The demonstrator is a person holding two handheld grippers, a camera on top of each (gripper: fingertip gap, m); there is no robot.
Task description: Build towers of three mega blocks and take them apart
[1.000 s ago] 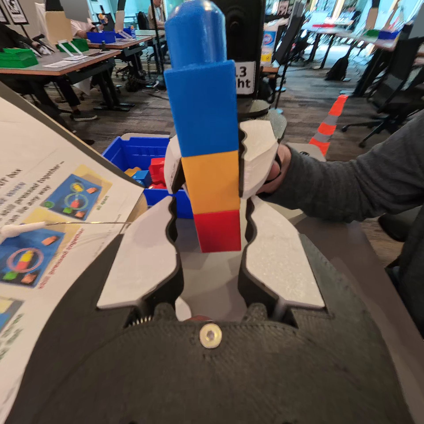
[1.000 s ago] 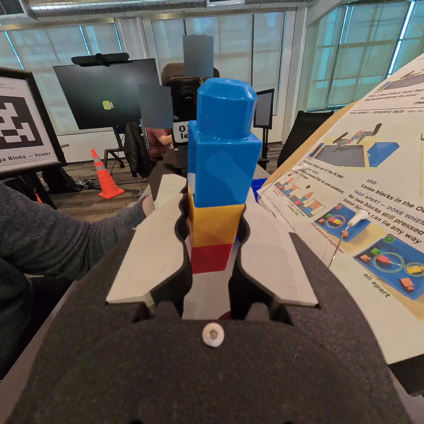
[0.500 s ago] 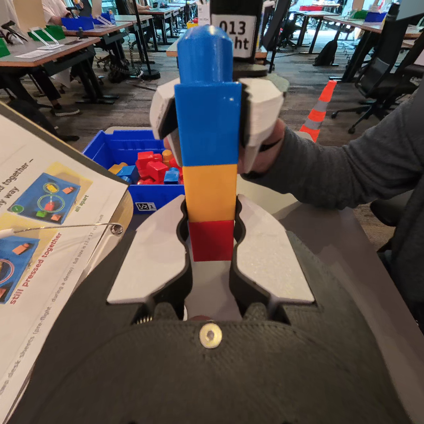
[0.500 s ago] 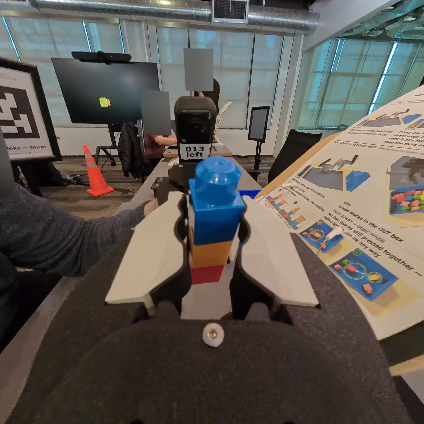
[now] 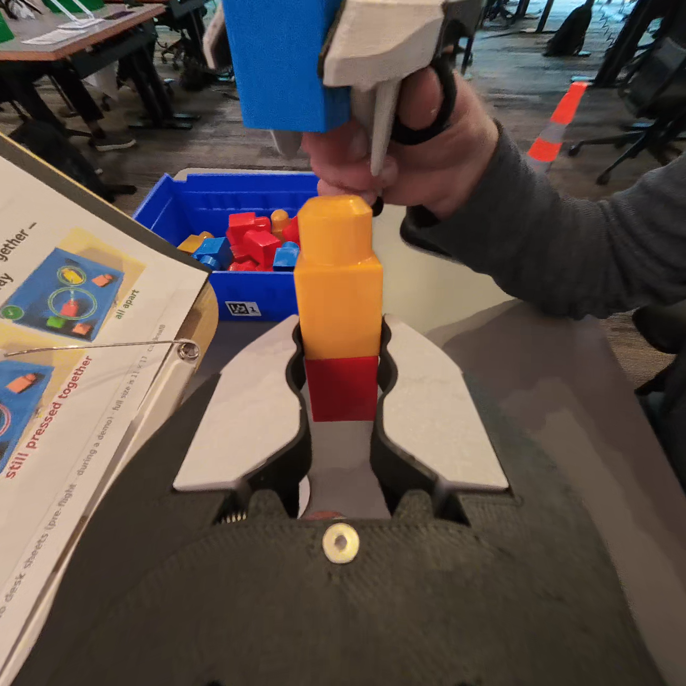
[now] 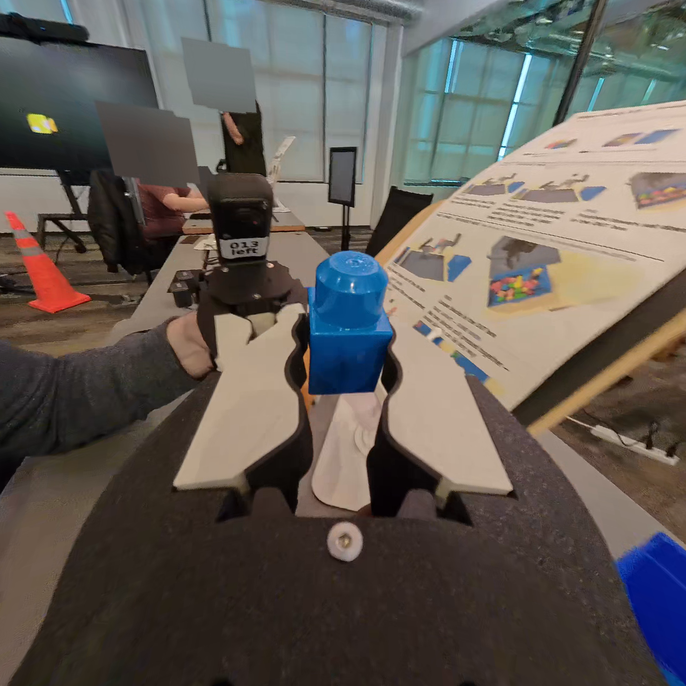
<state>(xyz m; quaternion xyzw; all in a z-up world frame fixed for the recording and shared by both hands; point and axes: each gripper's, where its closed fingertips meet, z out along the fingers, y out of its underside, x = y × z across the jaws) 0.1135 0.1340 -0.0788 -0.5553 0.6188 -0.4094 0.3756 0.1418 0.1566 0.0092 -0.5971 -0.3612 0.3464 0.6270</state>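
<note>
My left gripper point(image 5: 339, 334) is shut on a two-block stack: an orange block point(image 5: 338, 286) pressed onto a red block point(image 5: 341, 388), held upright. My right gripper point(image 6: 347, 334) is shut on a single blue block point(image 6: 349, 334), stud up. In the left wrist view the blue block point(image 5: 286, 63) hangs above the orange block's stud with a clear gap, held by the right gripper point(image 5: 304, 74). In the right wrist view the left gripper point(image 6: 256, 326) sits lower and to the left, behind my fingers.
A blue bin point(image 5: 193, 202) with several loose red, blue and orange blocks stands beyond the left gripper. A tilted instruction board point(image 5: 74, 334) stands on the left; it also shows in the right wrist view point(image 6: 538, 278). Another blue bin's corner point(image 6: 657, 601) is at lower right. Grey table point(image 5: 519, 371). About 10 centimetres separates my left fingertips from my right.
The three-block tower has come apart: the right gripper slid up from the orange block to the blue one and pulled it off upward. The left gripper closed on the orange and red blocks.
</note>
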